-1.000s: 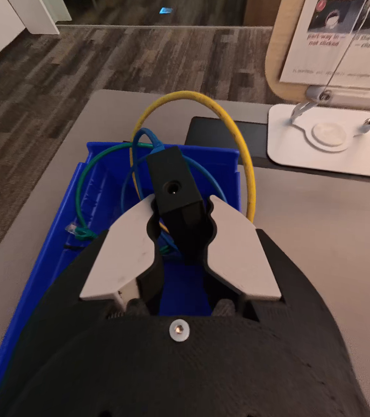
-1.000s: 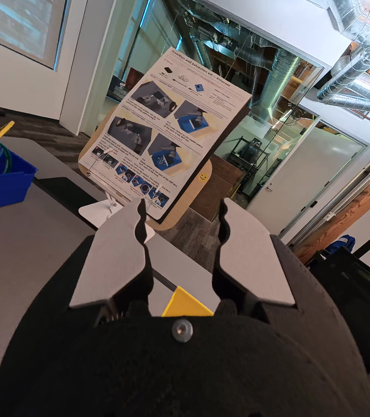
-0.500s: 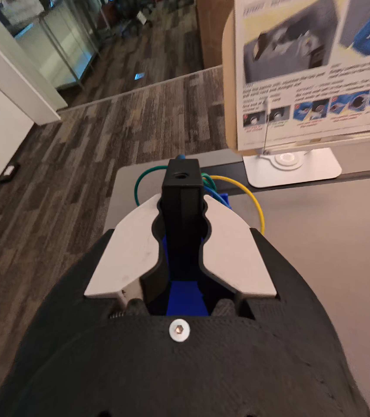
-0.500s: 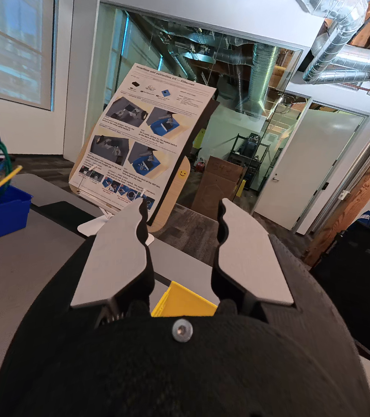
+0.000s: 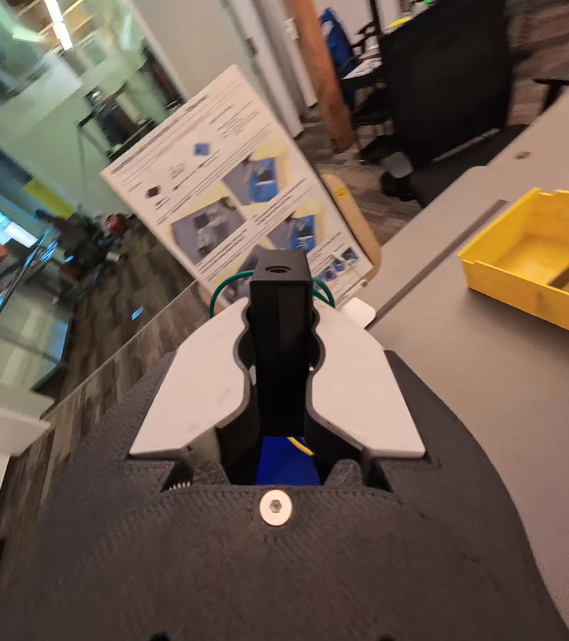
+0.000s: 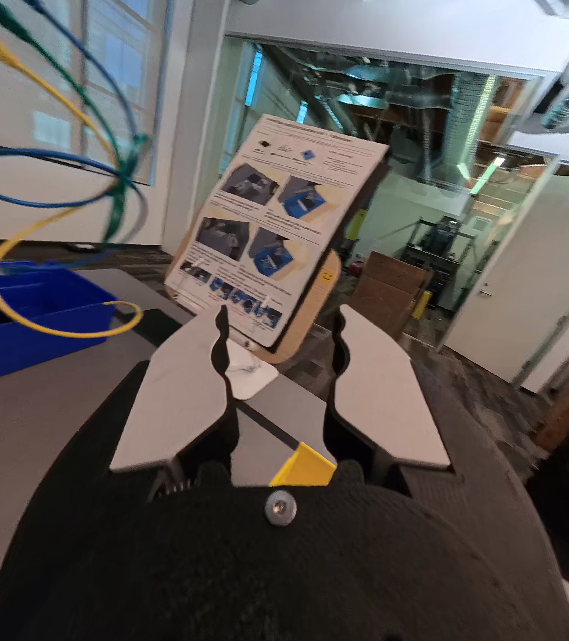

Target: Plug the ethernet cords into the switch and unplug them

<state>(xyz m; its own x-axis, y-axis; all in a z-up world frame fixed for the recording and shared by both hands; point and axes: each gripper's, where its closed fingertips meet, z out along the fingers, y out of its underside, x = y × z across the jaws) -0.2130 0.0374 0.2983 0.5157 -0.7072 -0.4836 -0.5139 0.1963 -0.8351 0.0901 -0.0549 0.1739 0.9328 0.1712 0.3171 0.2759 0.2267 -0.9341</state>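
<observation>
My left gripper (image 5: 280,333) is shut on a black box-shaped switch (image 5: 280,312) and holds it up in the air. A green cord (image 5: 222,289) loops out behind the switch, and a bit of yellow cord (image 5: 299,445) shows under it. In the right wrist view the yellow cord (image 6: 43,239), blue cord (image 6: 33,203) and green cord (image 6: 116,208) hang in loops at the upper left, above the blue bin (image 6: 30,329). Their upper ends leave the frame. My right gripper (image 6: 281,324) is open and empty above the grey table (image 6: 33,416).
A yellow bin (image 5: 539,256) sits on the table at the right; its corner also shows under my right gripper (image 6: 305,466). An instruction board on a white stand (image 6: 269,236) stands at the table's far edge. The floor drops off beyond the left table edge.
My left gripper has lifted the switch out of the blue bin and swung right, the cords trailing up with it. My right gripper has stayed open and tilted slightly.
</observation>
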